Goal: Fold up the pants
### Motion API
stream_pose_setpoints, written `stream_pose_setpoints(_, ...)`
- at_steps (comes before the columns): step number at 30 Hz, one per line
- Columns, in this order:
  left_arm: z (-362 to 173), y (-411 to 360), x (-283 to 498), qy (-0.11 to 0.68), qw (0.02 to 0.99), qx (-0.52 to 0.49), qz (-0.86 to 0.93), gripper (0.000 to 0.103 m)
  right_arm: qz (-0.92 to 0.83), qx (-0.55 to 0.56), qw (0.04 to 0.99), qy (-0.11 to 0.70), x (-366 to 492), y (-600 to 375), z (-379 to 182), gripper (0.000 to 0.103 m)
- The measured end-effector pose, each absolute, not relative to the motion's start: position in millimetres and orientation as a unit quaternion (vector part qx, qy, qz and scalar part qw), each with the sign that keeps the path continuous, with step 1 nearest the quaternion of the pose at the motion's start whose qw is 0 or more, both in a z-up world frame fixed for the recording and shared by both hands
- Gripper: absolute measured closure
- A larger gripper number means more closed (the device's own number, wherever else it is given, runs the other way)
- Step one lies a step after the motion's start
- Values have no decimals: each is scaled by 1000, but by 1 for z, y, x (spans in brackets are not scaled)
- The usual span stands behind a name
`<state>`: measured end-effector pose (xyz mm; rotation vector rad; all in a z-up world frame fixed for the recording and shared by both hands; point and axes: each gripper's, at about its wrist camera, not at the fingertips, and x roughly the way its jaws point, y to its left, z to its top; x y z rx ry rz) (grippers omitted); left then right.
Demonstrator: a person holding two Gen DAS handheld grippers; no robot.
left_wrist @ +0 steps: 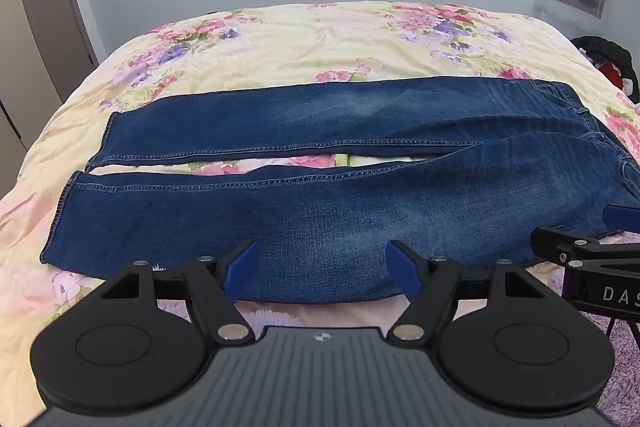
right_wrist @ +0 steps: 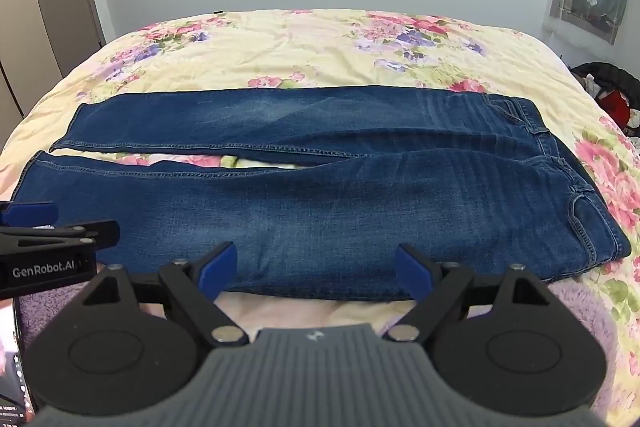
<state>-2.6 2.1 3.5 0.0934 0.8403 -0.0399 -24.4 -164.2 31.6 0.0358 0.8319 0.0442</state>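
Jeans lie flat across the bed, waistband right. Both grippers (left, right) hover wide open at the near leg's edge; nothing folded yet. Next: grip that edge and fold it over the far leg.

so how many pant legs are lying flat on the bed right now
2. The far leg lies nearer the wall; the near leg lies along the bed's front edge, just ahead of both open grippers, left gripper and right gripper. Neither is folded.
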Motion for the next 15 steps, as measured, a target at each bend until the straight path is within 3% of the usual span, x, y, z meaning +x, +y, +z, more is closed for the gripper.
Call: stream_pose_setpoints(15, 7, 8, -2, 406, 912, 45, -21, 18, 22, 15, 914, 404, -24, -163, 30, 21)
